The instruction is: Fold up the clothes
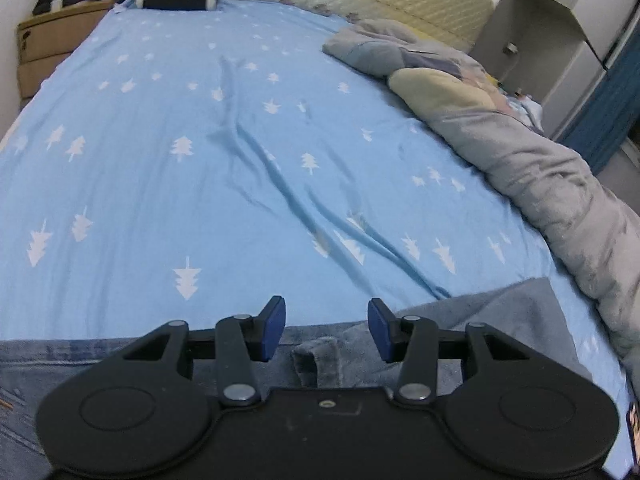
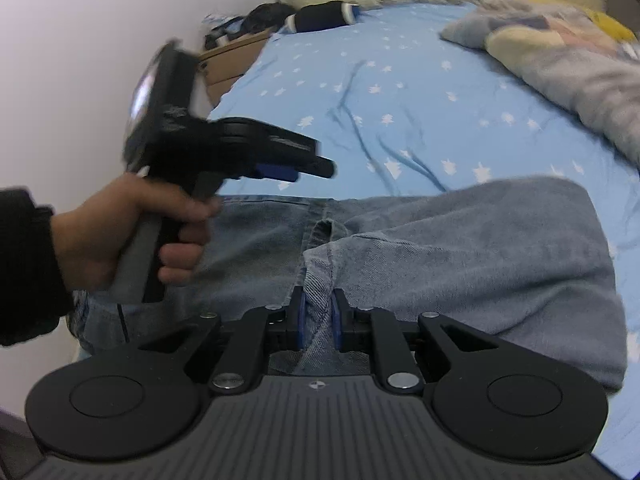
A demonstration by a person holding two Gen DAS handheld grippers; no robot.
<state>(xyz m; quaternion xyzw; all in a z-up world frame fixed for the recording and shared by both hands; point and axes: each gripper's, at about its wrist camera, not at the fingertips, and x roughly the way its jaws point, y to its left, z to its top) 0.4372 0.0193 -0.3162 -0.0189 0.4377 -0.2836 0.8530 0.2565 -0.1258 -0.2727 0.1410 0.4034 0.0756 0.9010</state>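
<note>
We see jeans (image 2: 440, 240) lying rumpled at near edge of bed (image 1: 160, 180), no neat fold yet. Our right tool (image 2: 318, 320) pinches denim ridge between its pads. Our left tool (image 1: 326, 328) stands parted above fabric, gripping nothing. We judge folding barely begun; smoothing and every fold remain.

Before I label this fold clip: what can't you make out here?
- Jeans: legs cut off by both views' bottom edges and gripper bodies.
- Left gripper: motion-blurred in right wrist view; jaw gap unreadable there.
- Denim inside right gripper: held layers indistinguishable.
- Cardboard box: contents too small.
</note>
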